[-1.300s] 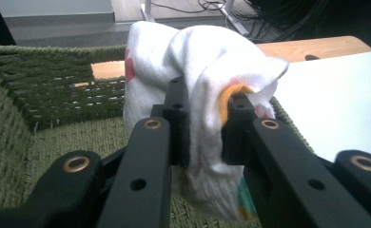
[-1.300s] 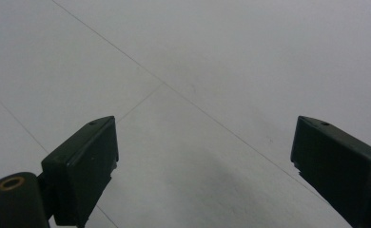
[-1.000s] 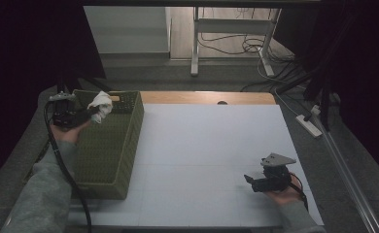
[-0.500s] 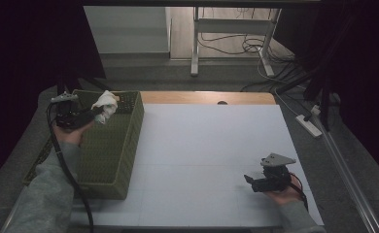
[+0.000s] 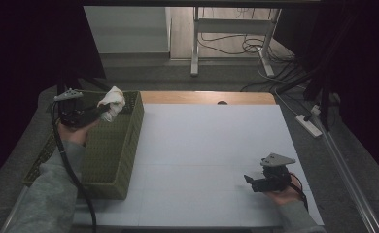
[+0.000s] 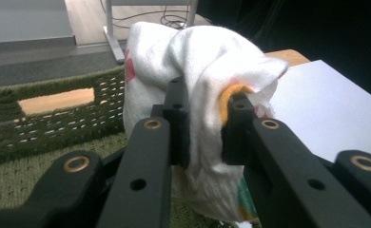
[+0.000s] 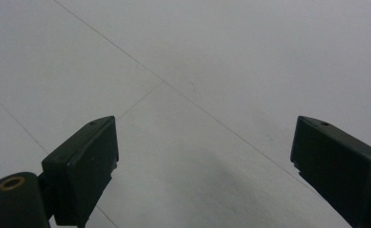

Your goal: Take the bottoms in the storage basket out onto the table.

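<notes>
The left tool (image 5: 96, 113) clamps a white cloth (image 5: 111, 102) over the green basket (image 5: 124, 160) at upper left; the white bench (image 5: 212, 145) lies rightward, where the right tool (image 5: 248, 182) rests open.

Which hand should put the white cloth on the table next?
Left, probably. The left gripper is already shut on the white cloth, held above the green basket. The right gripper is open and empty, low over the white table.
</notes>
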Motion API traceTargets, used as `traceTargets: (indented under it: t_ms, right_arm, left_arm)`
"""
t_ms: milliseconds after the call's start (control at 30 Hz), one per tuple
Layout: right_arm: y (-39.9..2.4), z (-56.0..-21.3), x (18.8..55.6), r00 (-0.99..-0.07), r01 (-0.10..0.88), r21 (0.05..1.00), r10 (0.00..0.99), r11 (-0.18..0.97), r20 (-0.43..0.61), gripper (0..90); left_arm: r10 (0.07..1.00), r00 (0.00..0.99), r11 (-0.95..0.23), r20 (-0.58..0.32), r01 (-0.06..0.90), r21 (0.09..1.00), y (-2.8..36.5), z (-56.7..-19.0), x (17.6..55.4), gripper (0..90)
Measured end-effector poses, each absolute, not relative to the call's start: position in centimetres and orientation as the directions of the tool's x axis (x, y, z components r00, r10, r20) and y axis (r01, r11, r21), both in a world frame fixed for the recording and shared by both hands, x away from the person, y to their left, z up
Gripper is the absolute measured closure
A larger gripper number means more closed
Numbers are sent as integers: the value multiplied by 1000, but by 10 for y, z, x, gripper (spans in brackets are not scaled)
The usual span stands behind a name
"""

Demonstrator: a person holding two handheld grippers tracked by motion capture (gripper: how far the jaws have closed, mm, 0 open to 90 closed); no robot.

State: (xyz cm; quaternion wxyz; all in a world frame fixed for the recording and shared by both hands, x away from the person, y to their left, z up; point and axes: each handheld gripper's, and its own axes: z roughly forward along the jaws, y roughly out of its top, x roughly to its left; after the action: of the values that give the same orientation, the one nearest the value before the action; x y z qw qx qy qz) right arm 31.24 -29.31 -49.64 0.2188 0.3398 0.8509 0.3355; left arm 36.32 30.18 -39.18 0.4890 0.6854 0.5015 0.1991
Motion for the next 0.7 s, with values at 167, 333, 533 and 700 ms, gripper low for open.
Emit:
traceTargets:
  t_ms: [167,333,533,700]
  right_arm:
    - [-293,-496,312,-673,432,719,725,544,-145,91]
    - [-293,-497,313,-673,432,719,726,544,-145,90]
    - [-293,-497,313,-672,433,719,726,544,-146,90]
    - [-293,-497,313,-672,432,719,726,544,-146,90]
  left_arm:
    - [873,433,-14,-226,485,874,298,-389,362,761]
    - [865,446,-16,-228,479,877,294,-387,361,761]
    - [857,461,-15,-229,467,884,289,-382,360,761]
    - [850,475,-18,-227,457,889,283,-379,358,761]
